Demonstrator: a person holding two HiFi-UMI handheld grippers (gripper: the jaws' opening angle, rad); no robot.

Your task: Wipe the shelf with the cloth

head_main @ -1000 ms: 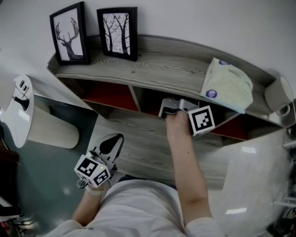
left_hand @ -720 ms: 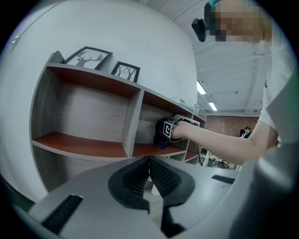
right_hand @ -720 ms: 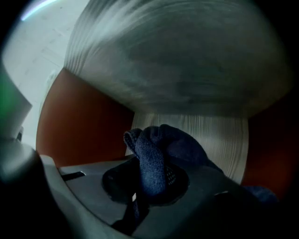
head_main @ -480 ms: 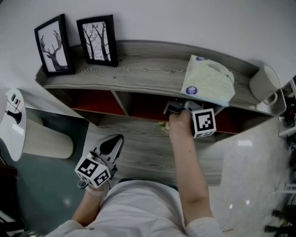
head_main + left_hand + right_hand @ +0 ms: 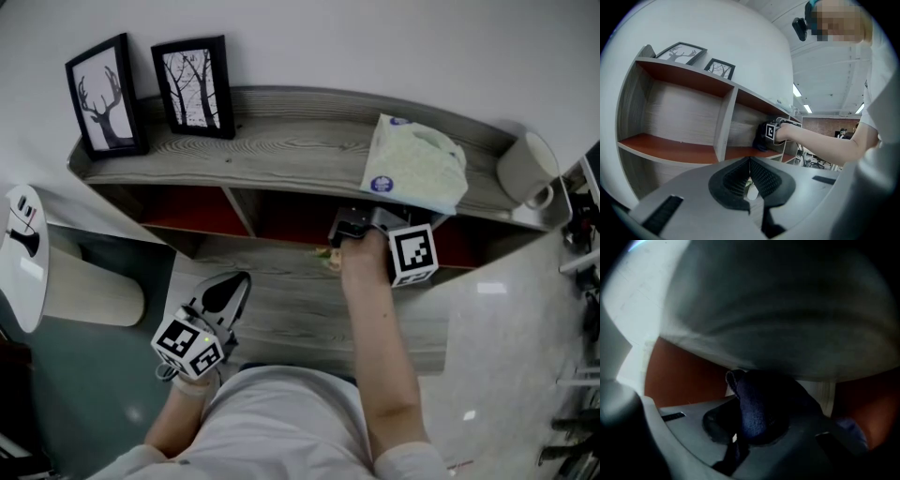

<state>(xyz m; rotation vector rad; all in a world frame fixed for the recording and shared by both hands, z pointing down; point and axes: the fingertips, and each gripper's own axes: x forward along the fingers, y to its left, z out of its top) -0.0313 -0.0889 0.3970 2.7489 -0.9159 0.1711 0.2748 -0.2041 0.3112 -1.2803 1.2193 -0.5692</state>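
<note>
Well inside the shelf, the right gripper clamps a dark cloth — top board close above; left gripper, jaws together, empty, hangs outside.

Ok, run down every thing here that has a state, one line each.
left tool: shut, empty, held off the shelf.
right tool: shut on the cloth, reached in under the shelf's top board.
cloth: dark, bunched between the right tool's jaws.
deer picture: upright on the top board.
tree picture: upright beside it.
tissue pack: lying on the top board.
</note>
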